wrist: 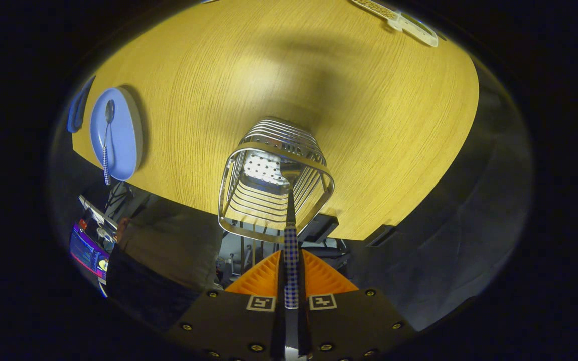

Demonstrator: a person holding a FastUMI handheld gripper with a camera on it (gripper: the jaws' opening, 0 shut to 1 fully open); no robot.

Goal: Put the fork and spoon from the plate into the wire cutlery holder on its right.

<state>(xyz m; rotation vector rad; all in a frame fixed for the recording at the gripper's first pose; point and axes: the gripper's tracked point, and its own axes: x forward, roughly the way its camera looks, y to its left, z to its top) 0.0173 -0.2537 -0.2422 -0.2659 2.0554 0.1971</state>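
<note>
Hand-held gripper: fingers closed on the checked handle of the fork.
Fork axis: pointed straight ahead, head inside the wire cutlery holder.
Spoon: on the plate, well left.

Gripper-mounted fisheye — straight down, close above the wire cutlery holder.

no readable text, labels or numbers

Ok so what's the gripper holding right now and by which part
The gripper is shut on the fork, pinching its checkered handle between both fingers, with the head reaching down into the wire cutlery holder.
</note>
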